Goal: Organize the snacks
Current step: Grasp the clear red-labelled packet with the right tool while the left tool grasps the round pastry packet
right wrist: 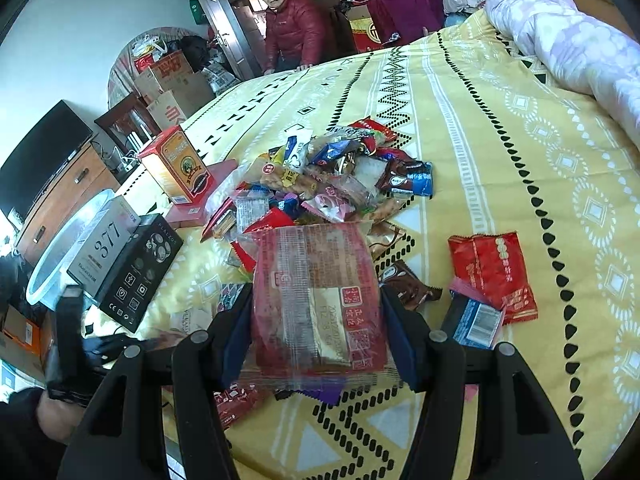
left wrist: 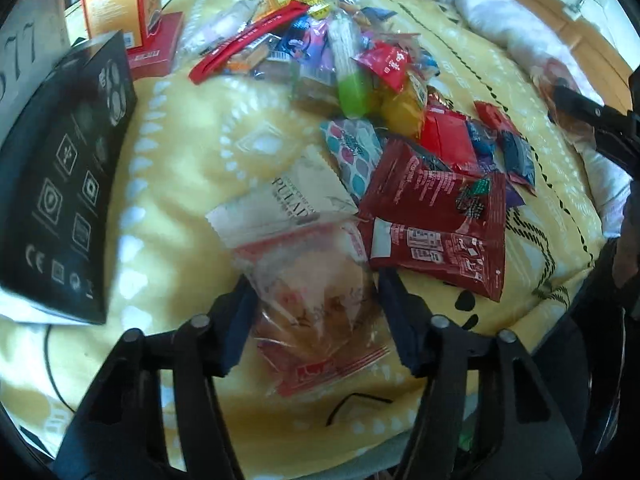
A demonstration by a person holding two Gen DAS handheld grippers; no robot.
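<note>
A clear pastry packet (left wrist: 316, 304) was clamped in the left gripper (left wrist: 314, 328), a red-printed packet (right wrist: 316, 304) in the right gripper (right wrist: 316, 332). Sorting was judged underway; both needed placing apart from the snack pile (right wrist: 320, 176).

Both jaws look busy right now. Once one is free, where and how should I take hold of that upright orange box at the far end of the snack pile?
Grip the orange box across its narrow faces, near the top. It stands upright on a flat red box, so its upper half is clear, while the snack pile crowds its base on one side. Come from above, or from the black box side. A low grip would likely snag wrappers.
</note>
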